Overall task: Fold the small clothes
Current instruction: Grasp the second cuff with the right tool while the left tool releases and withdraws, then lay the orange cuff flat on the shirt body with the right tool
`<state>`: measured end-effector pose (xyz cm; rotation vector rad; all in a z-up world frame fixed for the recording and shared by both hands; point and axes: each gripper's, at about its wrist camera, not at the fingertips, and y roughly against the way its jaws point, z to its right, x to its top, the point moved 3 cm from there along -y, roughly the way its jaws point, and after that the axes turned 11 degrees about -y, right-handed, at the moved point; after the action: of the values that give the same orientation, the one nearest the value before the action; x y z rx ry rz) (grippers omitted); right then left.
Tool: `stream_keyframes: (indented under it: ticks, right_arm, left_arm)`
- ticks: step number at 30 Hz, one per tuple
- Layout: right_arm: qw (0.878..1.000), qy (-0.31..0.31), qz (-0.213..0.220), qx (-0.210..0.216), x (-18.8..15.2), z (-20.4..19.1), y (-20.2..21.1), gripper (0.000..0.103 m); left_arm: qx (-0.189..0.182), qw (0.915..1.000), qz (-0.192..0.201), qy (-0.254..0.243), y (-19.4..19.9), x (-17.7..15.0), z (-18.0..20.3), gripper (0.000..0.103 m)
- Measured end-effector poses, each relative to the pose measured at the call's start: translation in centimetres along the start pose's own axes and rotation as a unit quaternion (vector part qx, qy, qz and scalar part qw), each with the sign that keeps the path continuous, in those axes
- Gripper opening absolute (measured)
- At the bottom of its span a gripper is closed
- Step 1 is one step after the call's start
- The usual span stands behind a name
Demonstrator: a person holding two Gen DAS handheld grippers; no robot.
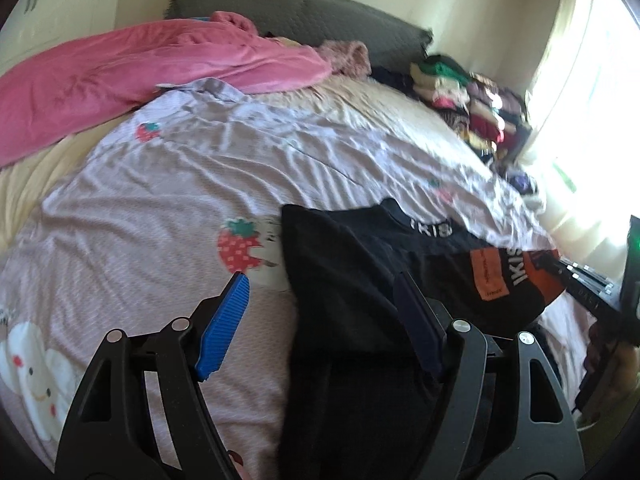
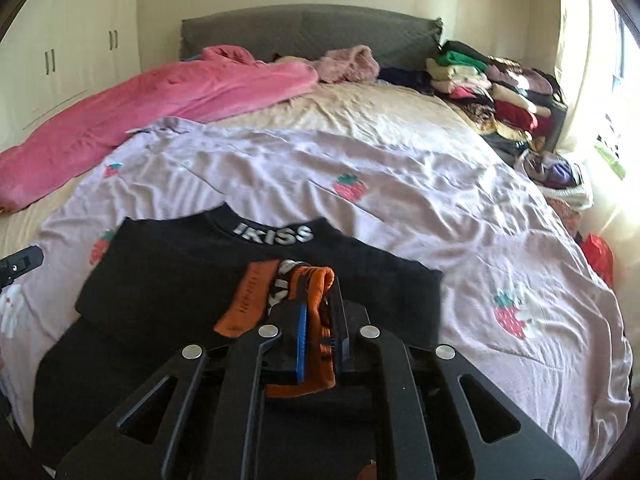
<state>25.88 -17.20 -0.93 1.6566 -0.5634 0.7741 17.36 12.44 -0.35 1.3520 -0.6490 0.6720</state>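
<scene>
A black top (image 2: 192, 276) with "IKISS" on its collar lies on the lilac strawberry sheet (image 2: 400, 200). Its sleeve ends in an orange cuff (image 2: 320, 280). My right gripper (image 2: 322, 280) is shut on this orange cuff and holds it over the top's middle. In the left wrist view the black top (image 1: 352, 280) lies at lower centre, with the orange cuff (image 1: 492, 276) at its right. My left gripper (image 1: 322, 274) is open and empty above the top's left edge, blue pad (image 1: 224, 328) over the sheet (image 1: 160, 200).
A pink blanket (image 2: 140, 108) lies along the bed's far left. Stacks of folded clothes (image 2: 492, 92) stand at the far right by the grey headboard (image 2: 312, 32). More loose items (image 2: 568, 184) sit at the bed's right edge near the bright window.
</scene>
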Motion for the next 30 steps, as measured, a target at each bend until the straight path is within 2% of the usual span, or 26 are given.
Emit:
stream_keyframes:
  ticks: [8, 12, 14, 17, 19, 21, 23, 27, 30]
  right_arm:
    - [1.0, -0.011, -0.006, -0.018, -0.7, 1.7, -1.0, 0.008]
    - [0.999, -0.021, -0.015, -0.036, -1.1, 2.9, -1.9, 0.008]
    - [0.998, -0.025, -0.011, -0.06, -1.5, 3.9, -2.2, 0.016]
    - [0.994, -0.044, -0.001, -0.098, -2.0, 5.9, -2.0, 0.019]
    - [0.993, -0.077, -0.007, -0.086, -2.6, 7.2, -1.7, 0.019]
    - [0.994, -0.088, -0.015, -0.068, -3.2, 7.3, -1.5, 0.026]
    - [0.995, -0.088, -0.026, -0.048, -3.6, 6.8, -1.5, 0.046]
    - [0.993, -0.102, -0.05, -0.007, -3.9, 5.5, -2.4, 0.048]
    - [0.992, -0.101, -0.068, -0.016, -4.4, 4.9, -3.7, 0.048]
  left_arm:
    - [-0.005, 0.9949, -0.046, -0.09, -5.3, 1.1, 5.6, 0.067]
    - [0.0, 0.989, -0.1, -0.11, -9.0, -0.3, 6.8, 0.067]
    - [-0.003, 0.9878, -0.112, -0.108, -9.8, -1.2, 6.8, 0.067]
    - [-0.008, 0.9875, -0.116, -0.107, -10.1, -1.9, 6.7, 0.067]
    - [-0.011, 0.9884, -0.113, -0.101, -9.8, -1.8, 6.5, 0.067]
    - [-0.007, 0.9892, -0.109, -0.098, -9.5, -1.7, 6.3, 0.067]
    - [-0.003, 0.9902, -0.102, -0.095, -9.0, -1.4, 6.2, 0.067]
    - [0.008, 0.9903, -0.095, -0.102, -8.4, -1.0, 6.1, 0.067]
    - [0.013, 0.9894, -0.104, -0.1, -8.9, -1.3, 5.7, 0.067]
